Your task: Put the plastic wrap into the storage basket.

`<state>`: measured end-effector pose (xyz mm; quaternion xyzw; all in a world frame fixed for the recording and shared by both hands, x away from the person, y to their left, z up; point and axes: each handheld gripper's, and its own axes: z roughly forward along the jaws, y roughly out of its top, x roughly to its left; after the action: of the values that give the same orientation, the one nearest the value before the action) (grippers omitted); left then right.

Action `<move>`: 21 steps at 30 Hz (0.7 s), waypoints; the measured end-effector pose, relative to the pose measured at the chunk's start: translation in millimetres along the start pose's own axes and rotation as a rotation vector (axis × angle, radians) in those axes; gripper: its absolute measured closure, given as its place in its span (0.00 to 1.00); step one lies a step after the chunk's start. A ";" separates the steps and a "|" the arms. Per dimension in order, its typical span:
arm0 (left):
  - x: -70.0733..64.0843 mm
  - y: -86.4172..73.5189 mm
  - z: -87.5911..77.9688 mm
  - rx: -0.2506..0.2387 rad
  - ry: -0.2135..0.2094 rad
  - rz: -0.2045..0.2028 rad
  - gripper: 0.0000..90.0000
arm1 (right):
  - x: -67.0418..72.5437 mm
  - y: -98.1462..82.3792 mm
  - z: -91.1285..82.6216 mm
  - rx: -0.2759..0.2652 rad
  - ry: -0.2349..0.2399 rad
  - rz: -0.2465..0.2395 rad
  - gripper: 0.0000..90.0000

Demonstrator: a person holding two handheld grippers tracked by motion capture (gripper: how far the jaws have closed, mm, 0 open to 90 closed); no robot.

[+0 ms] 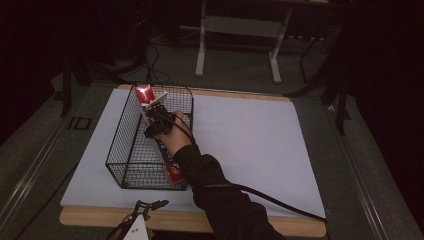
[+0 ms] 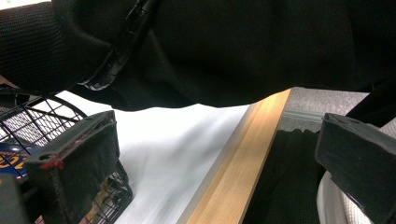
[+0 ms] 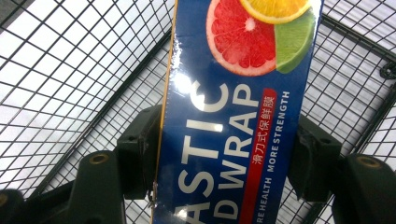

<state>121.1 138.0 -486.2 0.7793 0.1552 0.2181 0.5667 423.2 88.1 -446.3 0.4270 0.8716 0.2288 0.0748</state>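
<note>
A long blue plastic wrap box point(image 1: 146, 94) with citrus pictures point(image 3: 233, 116) leans slanted in a black wire basket point(image 1: 120, 135), its red end up at the far rim. My right gripper point(image 1: 159, 116) reaches into the basket and is shut on the box, one jaw pressed on each long side point(image 3: 226, 158). The basket's mesh point(image 3: 70, 70) lies behind the box. My left gripper point(image 1: 150, 205) hovers at the table's front edge, near the basket's near end, and stands open point(image 2: 210, 140) with nothing between its wide-apart jaws.
The basket stands on the left half of a white mat point(image 1: 250, 140) on a wooden table point(image 2: 243, 163). A dark sleeve point(image 2: 210, 46) crosses close above the left gripper. The right gripper's cable point(image 1: 270, 200) trails over the front right. A metal frame point(image 1: 237, 30) stands beyond the table.
</note>
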 end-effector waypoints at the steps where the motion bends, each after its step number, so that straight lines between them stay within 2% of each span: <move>1: -0.1 0.1 0.0 -0.001 -0.001 0.000 0.00 | -0.7 -0.1 0.7 0.003 0.001 0.002 0.40; 7: 0.1 0.0 0.6 0.003 -0.001 0.000 0.00 | -1.5 -1.7 0.9 -0.011 0.005 -0.008 0.39; 9: 0.0 0.0 0.7 0.003 -0.002 0.000 0.00 | -2.8 -1.3 -0.5 -0.012 0.021 -0.007 0.34; 15: 0.1 -0.2 1.5 0.007 -0.004 0.000 0.00 | -1.4 -1.0 -16.0 -0.037 0.043 -0.039 0.28; 21: 0.5 -0.6 2.7 0.012 -0.004 -0.003 0.00 | -7.7 -8.5 -30.2 -0.081 0.104 -0.058 0.18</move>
<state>122.9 136.2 -487.3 0.7828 0.1565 0.2146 0.5627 412.1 67.4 -424.0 0.3860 0.8763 0.2832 0.0534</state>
